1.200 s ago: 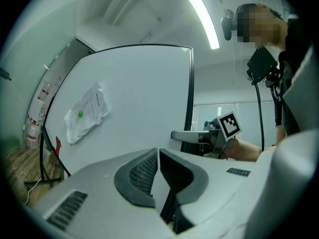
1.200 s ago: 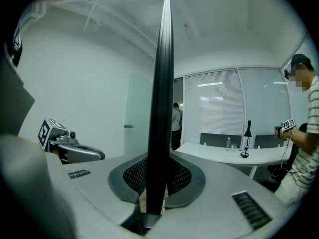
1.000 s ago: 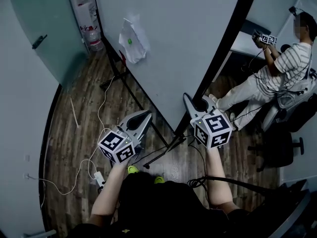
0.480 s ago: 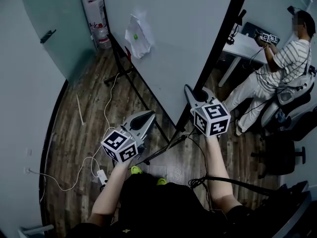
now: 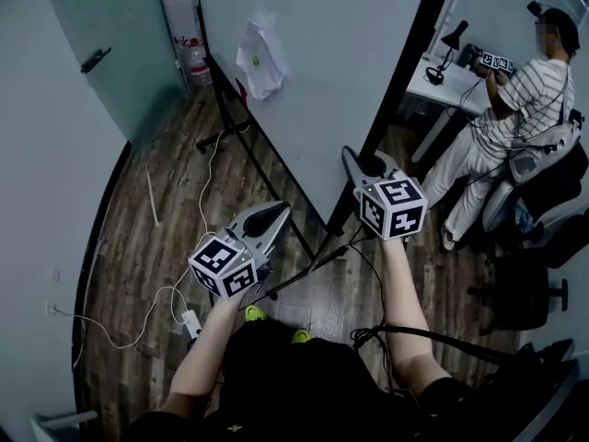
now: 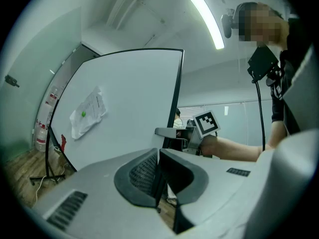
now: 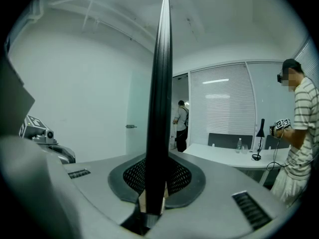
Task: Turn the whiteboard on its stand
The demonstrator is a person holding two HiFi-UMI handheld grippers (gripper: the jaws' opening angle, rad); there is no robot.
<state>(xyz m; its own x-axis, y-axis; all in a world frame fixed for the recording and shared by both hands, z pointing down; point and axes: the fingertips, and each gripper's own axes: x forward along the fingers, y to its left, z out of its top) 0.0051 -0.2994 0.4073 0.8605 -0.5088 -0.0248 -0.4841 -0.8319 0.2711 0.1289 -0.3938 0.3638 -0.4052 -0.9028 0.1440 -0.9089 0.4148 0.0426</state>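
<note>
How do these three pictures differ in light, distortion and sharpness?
Head view: dim and bluish, fairly sharp, with the floor bending along its left edge. Left gripper view: heavy fisheye with black corners, the ceiling lamp blown out, the whiteboard bowed along its top. Right gripper view: the same fisheye, softer even light, the whiteboard's dark edge crisp in the right claw.

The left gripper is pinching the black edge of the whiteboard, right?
Not quite. It is the right gripper that is pinching the black edge of the whiteboard. The right gripper view shows the edge clamped between its pads. The left gripper holds nothing.
</note>
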